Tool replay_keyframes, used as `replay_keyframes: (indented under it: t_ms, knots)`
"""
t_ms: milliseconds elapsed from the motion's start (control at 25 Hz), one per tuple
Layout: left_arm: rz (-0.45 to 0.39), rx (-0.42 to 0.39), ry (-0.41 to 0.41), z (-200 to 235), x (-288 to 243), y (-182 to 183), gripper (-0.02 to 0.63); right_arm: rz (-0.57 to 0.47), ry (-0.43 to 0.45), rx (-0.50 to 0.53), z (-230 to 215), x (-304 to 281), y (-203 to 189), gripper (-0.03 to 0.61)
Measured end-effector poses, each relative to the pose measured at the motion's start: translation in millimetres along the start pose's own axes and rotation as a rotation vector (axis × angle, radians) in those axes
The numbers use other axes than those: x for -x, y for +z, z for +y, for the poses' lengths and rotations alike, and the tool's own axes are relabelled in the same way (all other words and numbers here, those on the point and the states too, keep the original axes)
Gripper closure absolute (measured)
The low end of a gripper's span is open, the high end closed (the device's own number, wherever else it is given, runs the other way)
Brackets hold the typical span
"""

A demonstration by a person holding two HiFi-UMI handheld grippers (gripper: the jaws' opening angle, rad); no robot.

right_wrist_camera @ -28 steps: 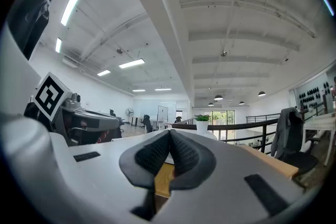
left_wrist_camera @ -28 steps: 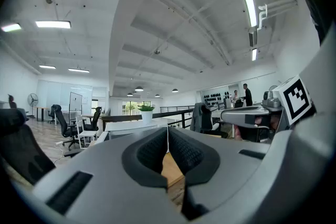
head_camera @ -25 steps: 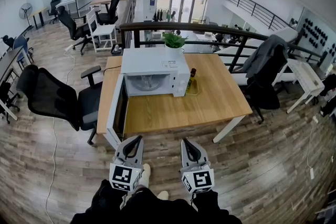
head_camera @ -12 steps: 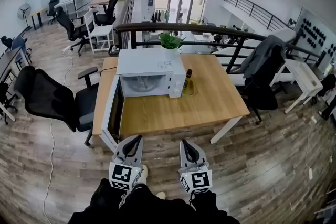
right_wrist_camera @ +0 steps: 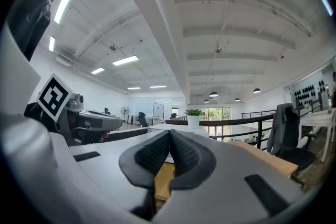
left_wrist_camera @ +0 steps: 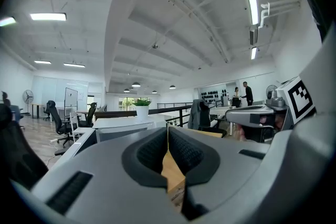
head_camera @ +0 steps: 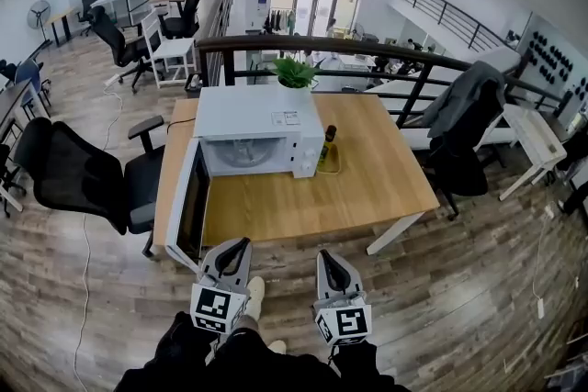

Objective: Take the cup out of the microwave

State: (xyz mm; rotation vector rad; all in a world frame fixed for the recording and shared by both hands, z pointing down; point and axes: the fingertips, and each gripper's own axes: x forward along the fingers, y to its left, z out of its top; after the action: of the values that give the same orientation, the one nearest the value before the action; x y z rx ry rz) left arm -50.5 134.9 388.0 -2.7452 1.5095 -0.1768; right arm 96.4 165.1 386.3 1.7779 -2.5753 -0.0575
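A white microwave [head_camera: 257, 135] stands at the back left of the wooden table [head_camera: 367, 188]. Its door [head_camera: 188, 214] hangs wide open to the left, over the table's front corner. The cavity [head_camera: 243, 155] looks pale, and I cannot make out a cup inside it from here. My left gripper [head_camera: 242, 244] and right gripper [head_camera: 323, 251] are held side by side just short of the table's front edge, pointing at the microwave. Both are shut with nothing between their pads, which shows in the left gripper view [left_wrist_camera: 167, 127] and the right gripper view [right_wrist_camera: 169, 131].
A dark bottle [head_camera: 328, 142] stands on a small tray right of the microwave, and a potted plant [head_camera: 294, 72] sits behind it. A black office chair [head_camera: 83, 174] is left of the table. A jacket-draped chair [head_camera: 459, 124] is at the right. A dark railing [head_camera: 367, 52] runs behind.
The table and microwave have drawn nearer and shifted slightly left in view as I stepped forward. Both grippers now reach close to the table's front edge, still shut.
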Motion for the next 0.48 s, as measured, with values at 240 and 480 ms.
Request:
replay_keyframes:
  t_ms: [240, 480]
  knots:
    - [0.054, 0.021, 0.001, 44.3, -64.5, -16.3, 0.586, 0.050, 0.017, -0.040, -15.6, -75.5, -25.0, 0.563]
    - [0.108, 0.054, 0.015, 93.2, -135.4, -40.7, 0.586, 0.095, 0.051, -0.058, -31.9, -162.6, -51.5, 0.563]
